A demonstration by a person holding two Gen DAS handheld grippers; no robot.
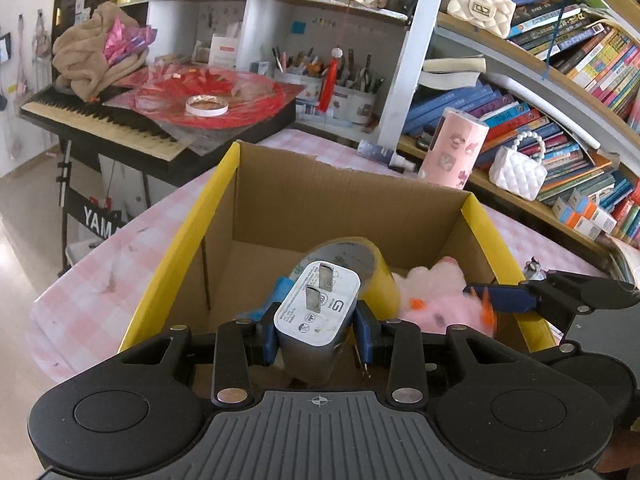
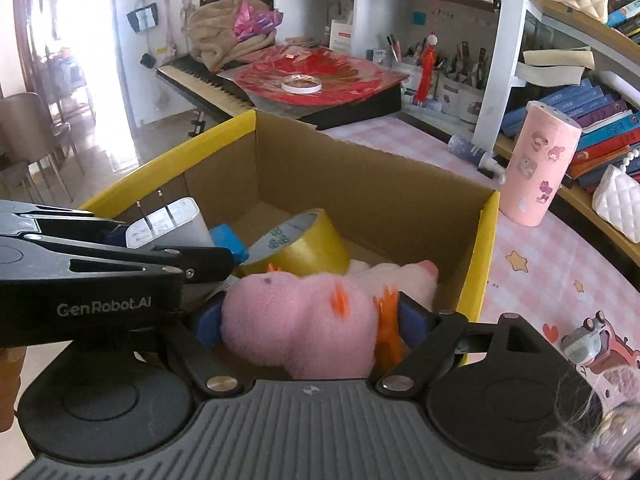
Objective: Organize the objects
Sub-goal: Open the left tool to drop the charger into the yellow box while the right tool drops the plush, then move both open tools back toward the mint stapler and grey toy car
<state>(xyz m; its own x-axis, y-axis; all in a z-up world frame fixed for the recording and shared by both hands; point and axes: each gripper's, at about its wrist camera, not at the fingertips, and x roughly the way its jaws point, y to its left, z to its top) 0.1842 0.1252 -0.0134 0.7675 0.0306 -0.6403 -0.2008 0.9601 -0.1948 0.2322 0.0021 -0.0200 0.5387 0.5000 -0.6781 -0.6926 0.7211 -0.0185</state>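
The left gripper was clamped on a white charger, prongs pointing forward, held above the near edge of the cardboard box. The right gripper was clamped on a pink plush toy, low inside the box at its near right corner.

The left wrist view alone showed the charger's printed face and the right gripper's blue pad pressed into the plush; the right wrist view alone showed a toy car on the pink checked tablecloth, right of the box.

A yellow tape roll stood tilted mid-box, with a blue item beside it — touching or not, I could not tell. The box floor to the far left lay bare. A pink tumbler stood upright just beyond the box's far right corner.
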